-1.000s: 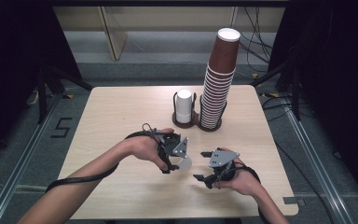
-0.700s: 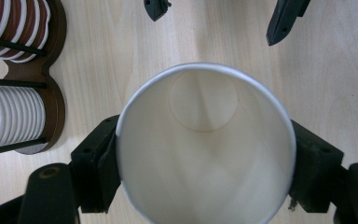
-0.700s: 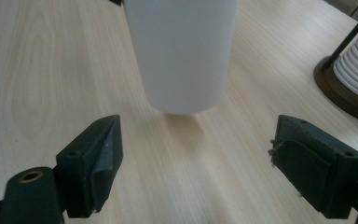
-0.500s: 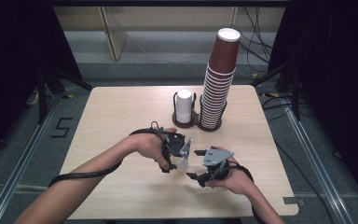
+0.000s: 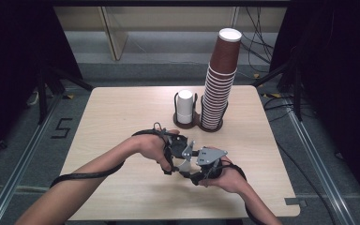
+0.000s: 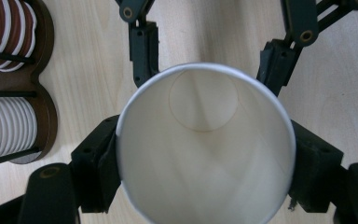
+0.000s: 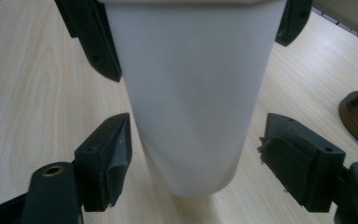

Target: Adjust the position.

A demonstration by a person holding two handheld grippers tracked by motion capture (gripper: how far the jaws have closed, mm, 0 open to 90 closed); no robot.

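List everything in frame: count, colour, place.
White cup: 1, white, held between both grippers at table front.
Brown cups: 1 tall stack, brown with white rims, right slot of holder.
White cups: 1 short stack, white, left slot of holder.
Holder: 1, dark brown, table centre-back.
Table: 1, light wood.
Left gripper: black, shut on the white cup's rim end.
Right gripper: black, jaws just been closing, either side of the cup's base, pads apart from it.
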